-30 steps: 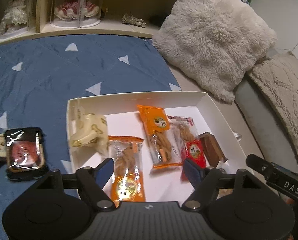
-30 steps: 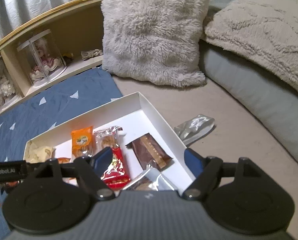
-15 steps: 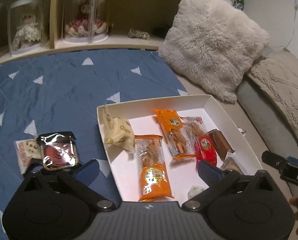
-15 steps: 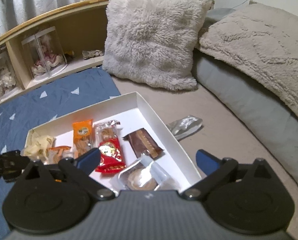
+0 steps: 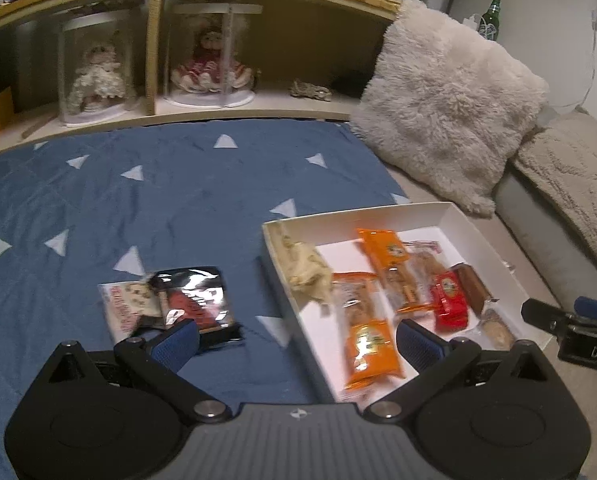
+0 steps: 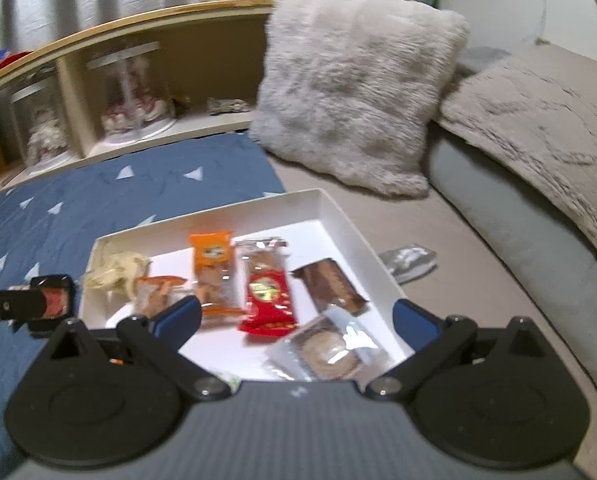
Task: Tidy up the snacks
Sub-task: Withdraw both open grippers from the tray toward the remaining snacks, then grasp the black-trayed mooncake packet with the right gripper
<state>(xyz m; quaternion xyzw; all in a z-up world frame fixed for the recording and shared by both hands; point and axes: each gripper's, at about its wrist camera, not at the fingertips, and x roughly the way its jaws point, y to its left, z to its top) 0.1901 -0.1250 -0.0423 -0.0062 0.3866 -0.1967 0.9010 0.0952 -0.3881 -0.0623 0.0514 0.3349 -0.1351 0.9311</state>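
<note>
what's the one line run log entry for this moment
left tongs: open, empty | right tongs: open, empty | white box: holds snacks | dark packet: outside on blue blanket

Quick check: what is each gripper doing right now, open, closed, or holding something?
Left gripper: open wide, jaws just opened, holding nothing.
Right gripper: open wide, jaws just opened, holding nothing.
</note>
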